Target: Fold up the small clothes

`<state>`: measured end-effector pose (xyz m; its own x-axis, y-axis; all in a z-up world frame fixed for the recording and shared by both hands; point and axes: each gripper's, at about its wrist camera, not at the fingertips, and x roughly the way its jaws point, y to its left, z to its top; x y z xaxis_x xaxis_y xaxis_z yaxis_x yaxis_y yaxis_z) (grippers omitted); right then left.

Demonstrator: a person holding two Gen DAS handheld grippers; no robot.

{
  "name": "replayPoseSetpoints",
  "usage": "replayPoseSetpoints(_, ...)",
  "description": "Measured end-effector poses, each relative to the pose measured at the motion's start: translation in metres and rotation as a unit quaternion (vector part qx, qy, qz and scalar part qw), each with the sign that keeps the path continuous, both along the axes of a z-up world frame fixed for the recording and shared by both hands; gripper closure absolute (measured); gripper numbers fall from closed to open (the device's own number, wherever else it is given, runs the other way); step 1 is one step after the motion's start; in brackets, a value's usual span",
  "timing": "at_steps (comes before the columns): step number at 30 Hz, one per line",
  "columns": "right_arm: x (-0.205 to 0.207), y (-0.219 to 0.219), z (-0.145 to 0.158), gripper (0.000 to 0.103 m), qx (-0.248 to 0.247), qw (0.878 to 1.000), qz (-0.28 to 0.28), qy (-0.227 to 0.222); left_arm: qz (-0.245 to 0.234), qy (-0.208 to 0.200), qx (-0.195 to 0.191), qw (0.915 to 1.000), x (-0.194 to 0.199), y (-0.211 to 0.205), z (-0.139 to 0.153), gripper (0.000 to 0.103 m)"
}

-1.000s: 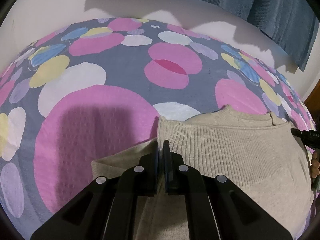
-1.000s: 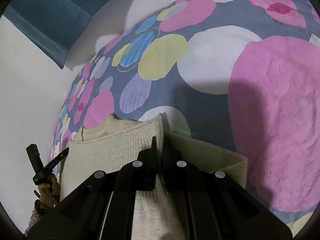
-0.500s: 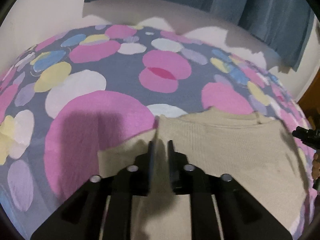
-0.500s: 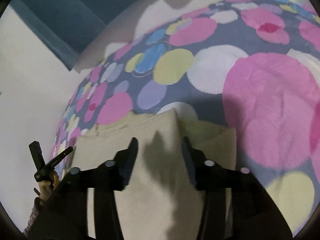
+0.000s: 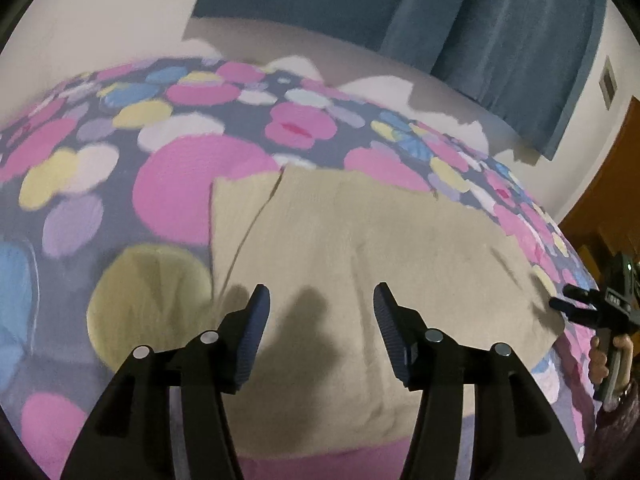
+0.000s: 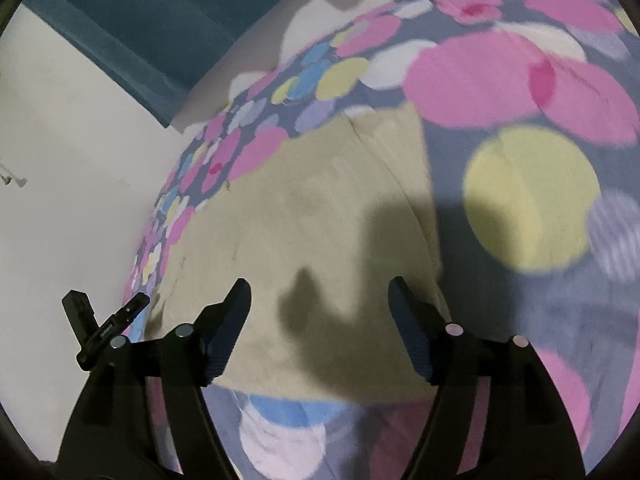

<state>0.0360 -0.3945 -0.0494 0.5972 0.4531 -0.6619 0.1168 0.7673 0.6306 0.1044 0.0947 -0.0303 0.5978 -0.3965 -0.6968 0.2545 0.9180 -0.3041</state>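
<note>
A beige knitted sweater (image 5: 360, 248) lies flat on the flower-patterned bedspread (image 5: 180, 184), with one side folded in over the body. My left gripper (image 5: 320, 300) hangs above its near part, jaws opening and nothing between them. In the right wrist view the same sweater (image 6: 304, 216) spreads under my right gripper (image 6: 320, 292), whose jaws are also opening and hold nothing. Both grippers cast shadows on the cloth. The right gripper (image 5: 576, 308) shows at the right edge of the left wrist view, and the left gripper (image 6: 104, 320) at the lower left of the right wrist view.
The bedspread (image 6: 520, 200) covers a bed against a white wall (image 6: 60, 160). Blue curtains (image 5: 500, 32) hang behind the bed. A brown wooden door (image 5: 608, 184) stands at the right. A person's hand (image 5: 604, 360) grips the right tool's handle.
Both grippers were shut on the sweater's folded edge. They have opened, let go of the cloth, and pulled back and up toward the near side.
</note>
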Motion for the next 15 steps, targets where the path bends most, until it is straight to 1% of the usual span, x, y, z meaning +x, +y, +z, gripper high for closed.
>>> replayPoseSetpoints(2, -0.005, 0.000, -0.013, 0.028, 0.007, 1.000, -0.004, 0.010, 0.008, 0.021, -0.004, 0.9997, 0.002, 0.004, -0.014, 0.049)
replayPoseSetpoints(3, -0.007, -0.001, -0.017, 0.028, 0.013, 1.000, -0.006, 0.006, 0.010, 0.027, -0.004, 0.9996, 0.003, 0.005, -0.020, 0.049)
replayPoseSetpoints(4, -0.009, -0.002, -0.019, 0.027, 0.016, 1.000, -0.007, -0.006, 0.008, 0.030, -0.002, 0.9995, 0.003, 0.005, -0.025, 0.049)
replayPoseSetpoints(7, -0.009, 0.001, -0.019, 0.022, 0.009, 1.000, 0.000, -0.021, 0.003, 0.025, -0.006, 0.9997, 0.002, 0.005, -0.028, 0.049)
replayPoseSetpoints(9, -0.010, 0.003, -0.019, 0.017, 0.011, 0.999, 0.002, -0.030, 0.003, 0.028, -0.018, 0.9994, 0.003, 0.008, -0.030, 0.049)
replayPoseSetpoints(11, -0.009, 0.005, -0.019, 0.012, 0.008, 0.999, 0.004, -0.038, 0.002, 0.032, -0.038, 0.9988, 0.004, 0.012, -0.032, 0.047)
replayPoseSetpoints(15, -0.007, 0.011, -0.016, 0.010, -0.009, 0.999, 0.005, -0.039, 0.000, 0.033, -0.068, 0.9971, 0.003, 0.020, -0.033, 0.045)
